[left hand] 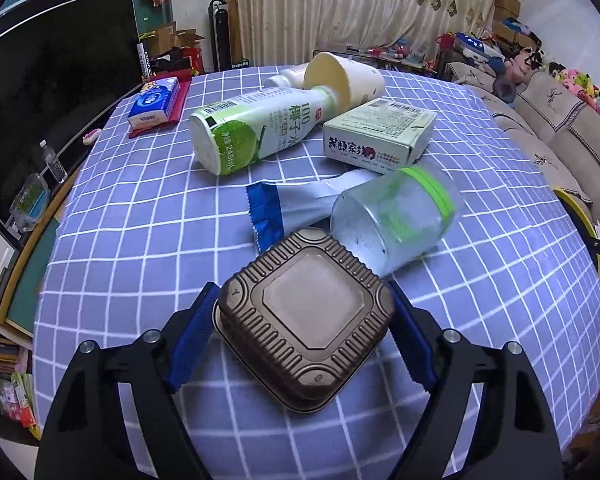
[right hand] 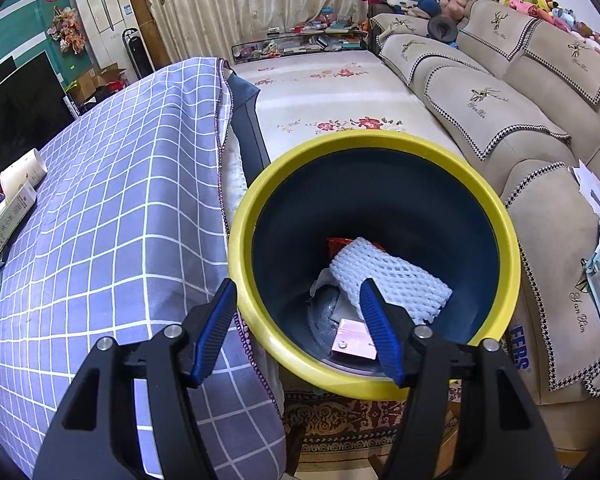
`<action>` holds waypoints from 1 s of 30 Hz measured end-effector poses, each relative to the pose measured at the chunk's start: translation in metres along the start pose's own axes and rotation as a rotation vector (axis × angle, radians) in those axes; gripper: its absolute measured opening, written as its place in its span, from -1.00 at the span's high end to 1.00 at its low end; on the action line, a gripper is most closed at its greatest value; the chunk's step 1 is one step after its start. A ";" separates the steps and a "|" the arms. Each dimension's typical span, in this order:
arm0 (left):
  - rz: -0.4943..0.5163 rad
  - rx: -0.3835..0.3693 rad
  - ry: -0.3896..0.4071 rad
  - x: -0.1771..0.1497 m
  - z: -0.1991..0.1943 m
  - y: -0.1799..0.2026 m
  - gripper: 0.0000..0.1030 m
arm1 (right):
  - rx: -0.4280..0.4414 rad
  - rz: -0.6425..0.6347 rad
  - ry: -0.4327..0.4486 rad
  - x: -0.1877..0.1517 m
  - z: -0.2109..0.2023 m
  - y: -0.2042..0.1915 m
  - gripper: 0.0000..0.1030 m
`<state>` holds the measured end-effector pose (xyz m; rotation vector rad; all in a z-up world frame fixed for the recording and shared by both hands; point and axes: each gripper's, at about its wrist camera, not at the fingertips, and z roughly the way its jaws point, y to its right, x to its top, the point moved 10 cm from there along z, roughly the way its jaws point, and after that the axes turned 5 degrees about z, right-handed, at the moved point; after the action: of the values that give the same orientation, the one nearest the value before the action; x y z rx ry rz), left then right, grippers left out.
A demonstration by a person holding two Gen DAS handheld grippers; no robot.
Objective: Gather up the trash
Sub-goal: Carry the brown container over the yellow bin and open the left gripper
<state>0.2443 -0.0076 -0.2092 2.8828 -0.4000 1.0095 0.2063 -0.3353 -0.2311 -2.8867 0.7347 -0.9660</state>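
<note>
bin (right hand: pixel 380 160) floor partly hidden, wrapper (left hand: pixel 296 204) partly covered

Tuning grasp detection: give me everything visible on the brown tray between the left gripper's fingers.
The brown tray is a square, ribbed, thin-plastic food container with rounded corners and a flat centre panel. It lies upside down on the checked tablecloth, turned diagonally. The left gripper straddles it, blue pads at two opposite sides. Its far corner overlaps the clear jar.
</note>
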 end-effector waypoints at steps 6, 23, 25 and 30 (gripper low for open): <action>0.041 -0.020 0.019 -0.011 -0.039 0.017 -0.57 | 0.005 0.002 0.004 -0.001 -0.001 0.000 -0.18; 0.296 -0.283 0.068 0.048 -0.051 0.191 -0.57 | -0.081 0.048 0.186 0.011 -0.090 0.061 -0.18; 0.343 -0.338 0.054 0.059 -0.044 0.225 -0.57 | -0.092 0.071 0.211 0.010 -0.103 0.076 -0.19; 0.493 -0.438 0.041 0.086 -0.024 0.325 -0.58 | -0.138 0.133 0.255 0.004 -0.131 0.119 -0.21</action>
<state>0.2087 -0.3368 -0.1457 2.4101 -1.2013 0.8834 0.0827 -0.4254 -0.1413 -2.8103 1.0332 -1.3306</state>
